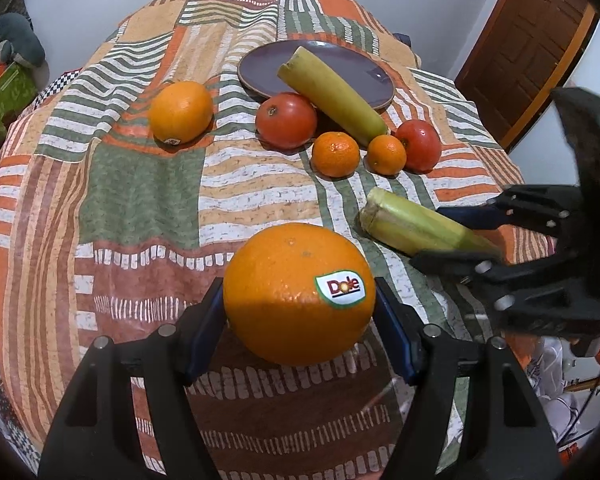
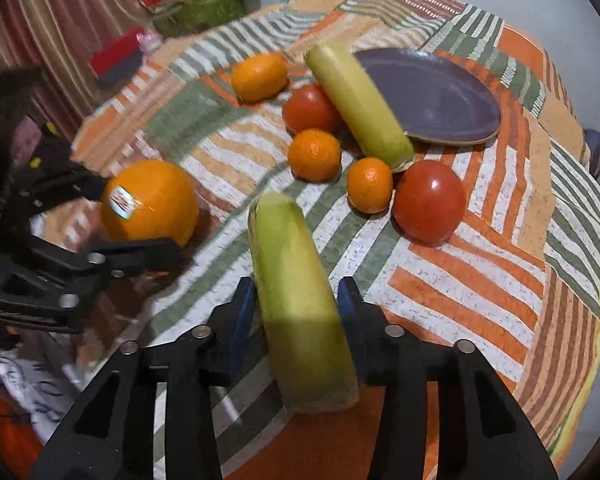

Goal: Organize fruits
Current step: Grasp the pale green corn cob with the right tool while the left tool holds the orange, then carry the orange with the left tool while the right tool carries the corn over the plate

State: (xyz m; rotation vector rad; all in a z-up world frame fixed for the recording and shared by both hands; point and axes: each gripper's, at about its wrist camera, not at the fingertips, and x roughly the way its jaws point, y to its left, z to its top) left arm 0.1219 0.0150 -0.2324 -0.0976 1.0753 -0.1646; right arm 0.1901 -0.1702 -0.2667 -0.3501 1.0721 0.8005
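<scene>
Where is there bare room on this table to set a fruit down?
The purple plate is bare left of the banana lying across it. Open cloth lies between the far orange and the Dole orange. It is crowded around the tomatoes and mandarins.

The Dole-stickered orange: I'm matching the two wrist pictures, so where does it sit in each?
Left wrist: Dole orange at bottom centre, between the left gripper's fingers.
Right wrist: same orange at middle left, the left gripper around it.
Shared landmark: the purple plate at the far side of the table.
</scene>
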